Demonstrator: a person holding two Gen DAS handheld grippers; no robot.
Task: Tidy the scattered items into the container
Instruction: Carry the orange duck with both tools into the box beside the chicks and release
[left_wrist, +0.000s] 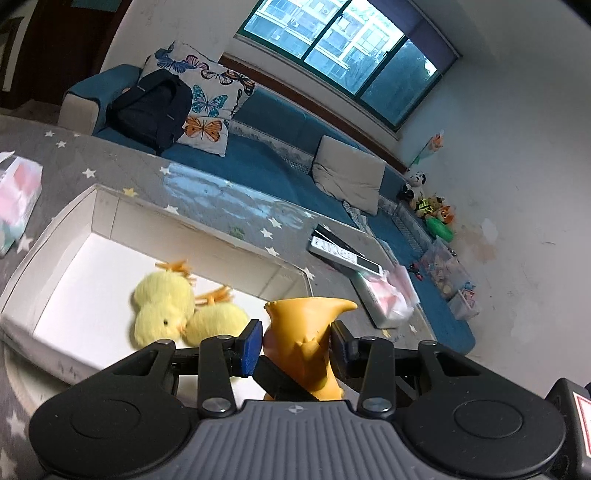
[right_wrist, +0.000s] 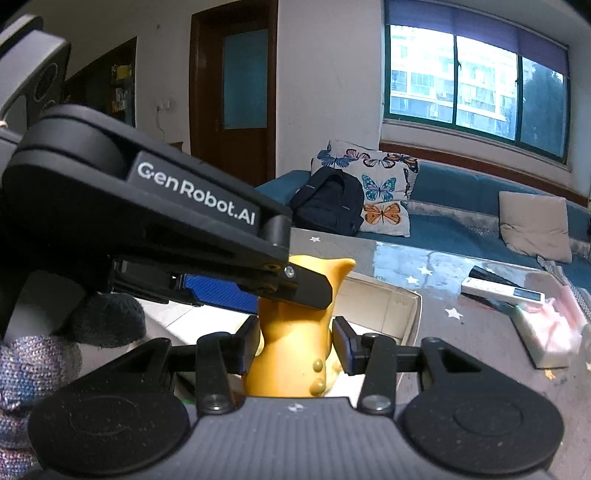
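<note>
Left wrist view
- Left gripper (left_wrist: 295, 341): its two fingers pinch an orange toy figure (left_wrist: 308, 332) from both sides; the blue pad (left_wrist: 250, 343) of the left-hand finger presses the toy's side.
- Orange toy figure: upright between the fingers, its pointed top leaning to the right, held above the near right part of the box.
- White box (left_wrist: 177, 229): open-topped and shallow, lying on the grey star-patterned table cover (left_wrist: 110, 162).
- Yellow plush chick (left_wrist: 162, 306): lies inside the box on its floor, left of the held toy, with orange tufts on its far side.
- Remote control (left_wrist: 345, 254): on the table to the right, beyond the box.
- Tissue pack (left_wrist: 388, 299): pink and white, just near of the remote, outside the box.
- Second tissue pack (left_wrist: 16, 199): at the far left edge of the table.
- Background: blue sofa (left_wrist: 280, 162) with a black backpack (left_wrist: 155, 107) and a butterfly cushion (left_wrist: 207, 99).

Right wrist view
- Right gripper (right_wrist: 295, 343): its fingers close on the lower body of the same orange toy figure (right_wrist: 291, 354), one at each side.
- Left gripper (right_wrist: 258, 288): reaches in from the left and grips the toy higher up; one dark finger crosses in front of it.
- White box (right_wrist: 410, 317): its far right corner shows behind the toy, which is over the box.
- Remote control (right_wrist: 502, 290) and tissue pack (right_wrist: 550, 332): on the table at right, outside the box.
</note>
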